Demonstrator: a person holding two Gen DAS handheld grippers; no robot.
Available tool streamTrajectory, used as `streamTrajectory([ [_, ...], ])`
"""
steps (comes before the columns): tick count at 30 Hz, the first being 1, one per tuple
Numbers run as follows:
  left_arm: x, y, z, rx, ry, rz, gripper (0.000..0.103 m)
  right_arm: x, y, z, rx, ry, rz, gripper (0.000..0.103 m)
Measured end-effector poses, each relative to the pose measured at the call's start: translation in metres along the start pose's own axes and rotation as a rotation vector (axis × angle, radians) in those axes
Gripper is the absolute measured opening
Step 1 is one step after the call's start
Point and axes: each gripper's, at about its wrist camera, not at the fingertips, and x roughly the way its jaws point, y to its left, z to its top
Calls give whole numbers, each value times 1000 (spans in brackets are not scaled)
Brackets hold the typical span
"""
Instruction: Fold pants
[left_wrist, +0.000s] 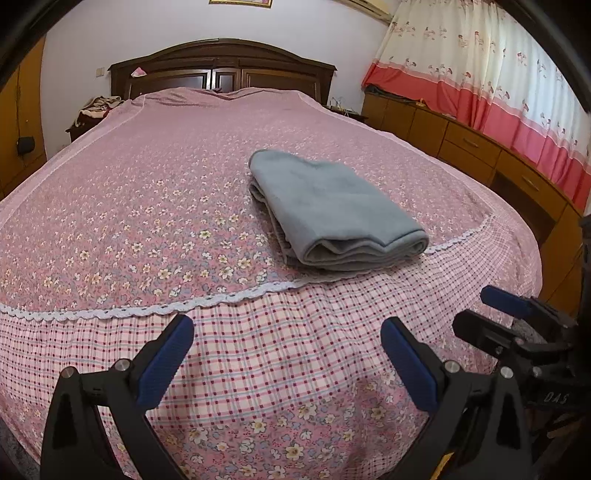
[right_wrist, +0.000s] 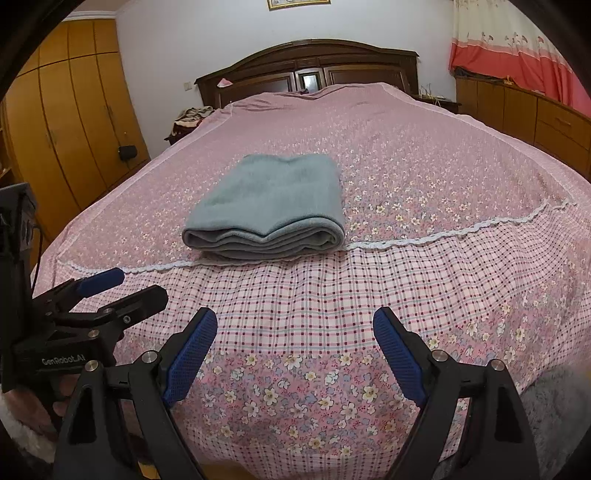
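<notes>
Floral bedspread (left_wrist: 147, 206) fills both views. Left gripper (left_wrist: 287, 363) and right gripper (right_wrist: 294, 356) gape wide, both empty. Pants (right_wrist: 269, 206), 1 folded stack, lie ahead of both (beyond the lace trim). Risk: snagging 1 layer would unravel it.

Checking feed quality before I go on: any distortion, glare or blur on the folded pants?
Left wrist view: strong fisheye bowing, dark corners, pants sharp, no glare. Right wrist view: same bowing, even soft light, pants clear; only the far headboard looks slightly soft.
</notes>
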Motion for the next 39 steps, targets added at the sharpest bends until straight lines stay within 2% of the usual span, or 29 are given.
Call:
streamTrajectory([
  [39, -3, 6, -2, -19, 2, -10, 103, 4, 6, -5, 7, 17, 14, 88],
])
